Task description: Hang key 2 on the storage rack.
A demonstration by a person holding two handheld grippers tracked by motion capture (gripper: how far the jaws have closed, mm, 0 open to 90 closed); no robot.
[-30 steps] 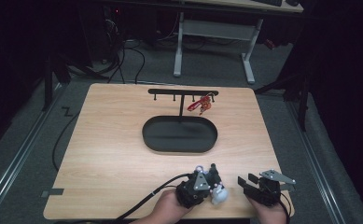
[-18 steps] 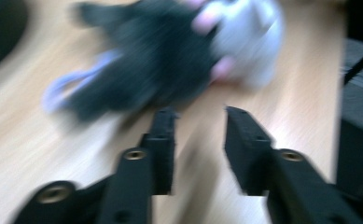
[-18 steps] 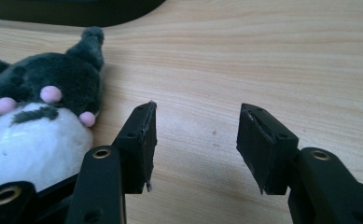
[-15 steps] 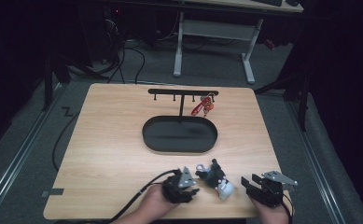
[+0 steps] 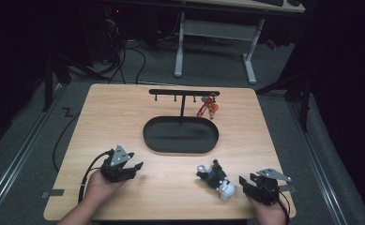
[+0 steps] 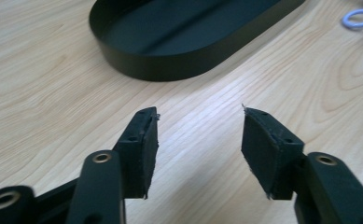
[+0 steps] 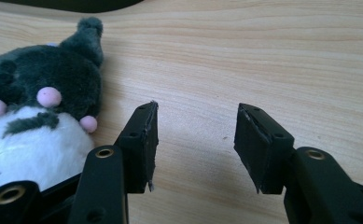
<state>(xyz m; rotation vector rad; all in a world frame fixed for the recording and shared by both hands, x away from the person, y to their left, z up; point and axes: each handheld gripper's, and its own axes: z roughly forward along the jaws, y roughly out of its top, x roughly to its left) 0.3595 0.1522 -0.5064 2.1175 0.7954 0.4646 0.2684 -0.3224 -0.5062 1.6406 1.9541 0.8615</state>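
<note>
Wooden table (image 5: 124, 122); black oval tray (image 5: 180, 135) at centre. Plush toy (image 5: 216, 180) lies lower right, long axis diagonal, white end toward the bottom-right corner. Right gripper (image 5: 254, 183) just beside it, released. Left gripper (image 5: 128, 168) lower left, jaws just opened, nothing between.

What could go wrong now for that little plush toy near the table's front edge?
The plush toy lies loose on the table close to its front edge, so a nudge from the open right gripper beside it might push it off. The left gripper has just opened its jaws, with nothing between them. The toy's thin loop lies flat, so hooking it onto the rack could be fiddly.
</note>
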